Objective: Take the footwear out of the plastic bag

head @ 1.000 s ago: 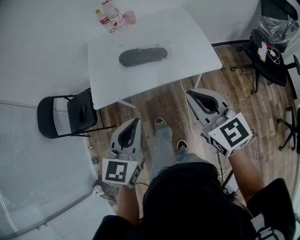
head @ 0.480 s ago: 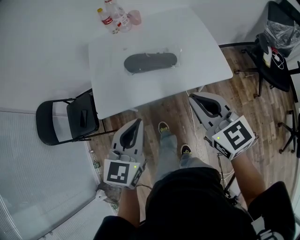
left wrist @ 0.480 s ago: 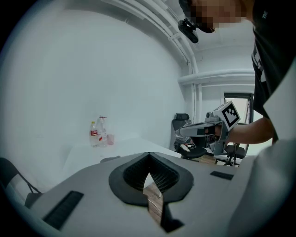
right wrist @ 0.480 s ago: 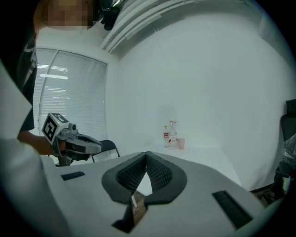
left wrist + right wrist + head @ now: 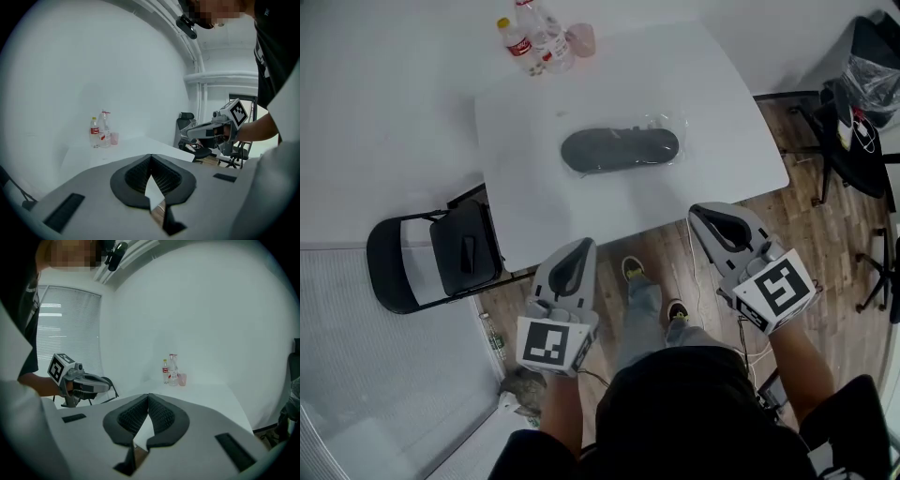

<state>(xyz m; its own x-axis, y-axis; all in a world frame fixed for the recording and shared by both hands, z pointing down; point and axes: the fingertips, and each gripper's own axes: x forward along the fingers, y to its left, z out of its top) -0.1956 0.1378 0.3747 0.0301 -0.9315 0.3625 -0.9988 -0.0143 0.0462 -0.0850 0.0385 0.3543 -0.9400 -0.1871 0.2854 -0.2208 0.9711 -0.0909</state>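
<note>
shoe point(image 5: 621, 150) is dark grey, a long flat oval w/ a matte look, lying sideways mid table point(image 5: 722, 103) inside a clear crinkly bag point(image 5: 667, 125) w/ glossy glints. table's white, smooth, rectangular. left gripper point(image 5: 579, 247) & right gripper point(image 5: 703, 214), grey plastic w/ black ribbed pads, hang short of the near edge, jaws pressed together, nothing in them.

White table point(image 5: 722, 103) carries bagged footwear point(image 5: 620, 149), bottles point(image 5: 546, 42), pink cup point(image 5: 581, 39).
</note>
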